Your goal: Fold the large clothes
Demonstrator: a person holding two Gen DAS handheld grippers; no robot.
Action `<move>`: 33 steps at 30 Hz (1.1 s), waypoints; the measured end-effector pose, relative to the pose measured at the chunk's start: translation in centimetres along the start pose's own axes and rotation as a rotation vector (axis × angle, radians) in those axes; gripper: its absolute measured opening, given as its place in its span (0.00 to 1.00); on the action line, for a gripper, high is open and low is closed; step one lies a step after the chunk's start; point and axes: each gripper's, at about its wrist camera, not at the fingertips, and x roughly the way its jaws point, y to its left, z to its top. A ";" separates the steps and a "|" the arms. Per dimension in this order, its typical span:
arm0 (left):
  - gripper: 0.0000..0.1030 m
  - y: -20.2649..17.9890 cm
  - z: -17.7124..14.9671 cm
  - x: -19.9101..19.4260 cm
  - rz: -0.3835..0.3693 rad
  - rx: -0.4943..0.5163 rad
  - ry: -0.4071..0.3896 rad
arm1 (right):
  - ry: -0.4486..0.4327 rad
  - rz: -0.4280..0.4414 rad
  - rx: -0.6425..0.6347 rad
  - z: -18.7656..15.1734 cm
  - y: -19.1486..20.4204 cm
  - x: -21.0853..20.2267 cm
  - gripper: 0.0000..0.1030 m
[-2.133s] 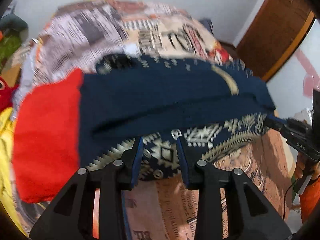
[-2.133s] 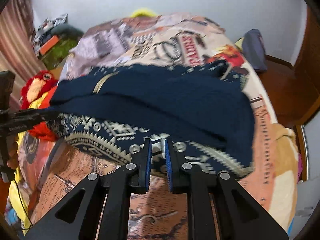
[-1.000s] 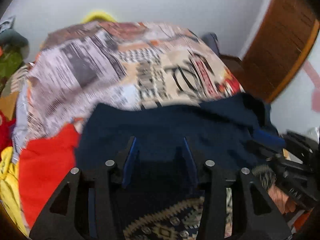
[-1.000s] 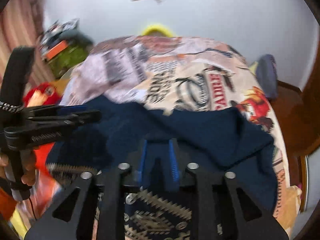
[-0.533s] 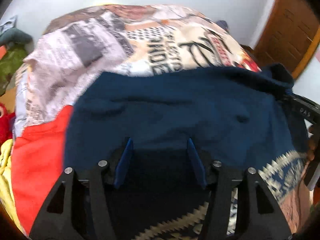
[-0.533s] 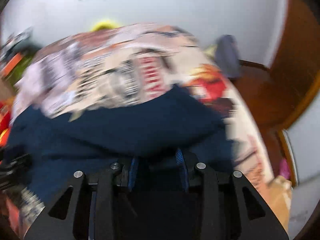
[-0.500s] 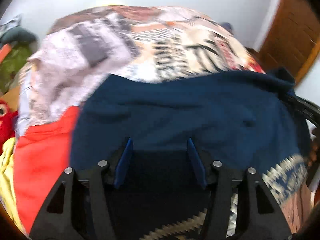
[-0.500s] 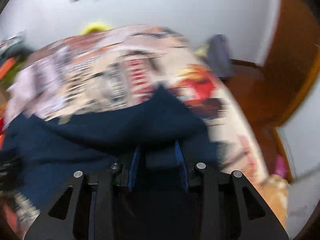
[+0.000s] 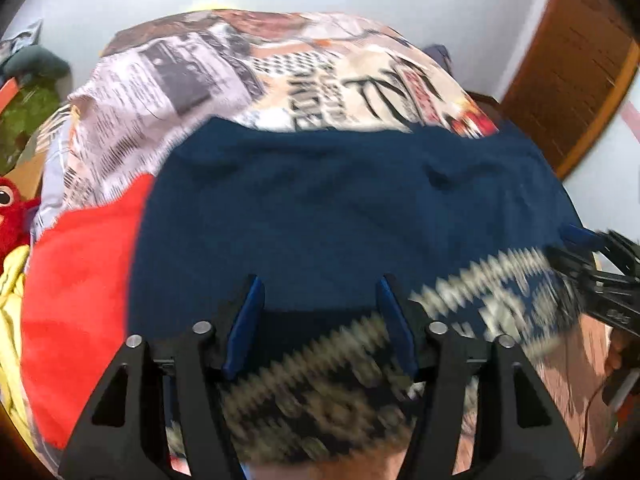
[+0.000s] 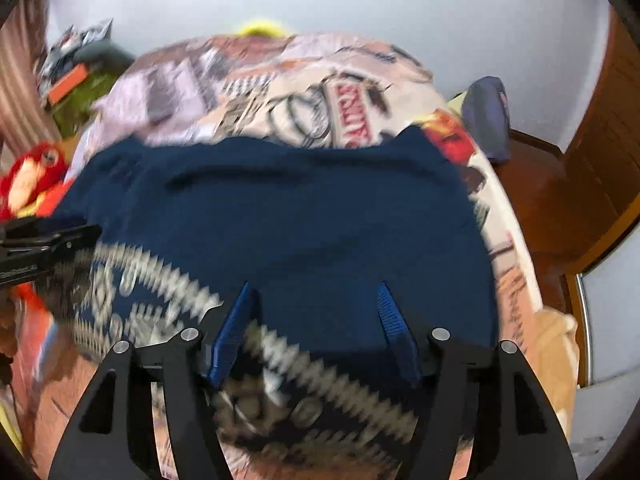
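Left of the left gripper fingers lies a red cloth, touching the sweater. The navy sweater is spread on the printed bedcover, ahead of both pairs of fingers, and its patterned band passes under them. It looks soft, thick and a bit heavy, so I judge it will sag and crease if lifted by one point only. Better to take it at the two corners of an edge, one gripper at each, and pinch deep, because knit can slide from thin pads.

The left gripper is released, its fingers wide apart and holding nothing; it hovers low above the near edge, pointing forward over the cloth. To the right of its fingers the right gripper shows from the side.

In the right wrist view the right gripper is also released, fingers spread over the band, empty. Right of its fingers the sweater ends and the bedcover edge drops to a wooden floor
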 end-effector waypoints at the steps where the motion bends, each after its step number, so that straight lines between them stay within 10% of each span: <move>1: 0.64 -0.5 -0.8 -0.1 0.007 0.017 0.005 | 0.000 -0.027 -0.008 -0.8 0.3 0.0 0.60; 17: 0.75 5.4 -9.5 -5.4 -0.042 -0.228 0.013 | 0.071 -0.068 0.077 -6.5 -3.0 -5.4 0.71; 24: 0.75 7.2 -11.3 -4.4 -0.321 -0.459 0.034 | 0.003 -0.056 0.063 -6.5 -2.3 -7.6 0.71; 33: 0.74 8.2 -9.8 -0.4 -0.506 -0.653 0.018 | -0.011 -0.040 0.032 -5.8 -0.8 -6.8 0.71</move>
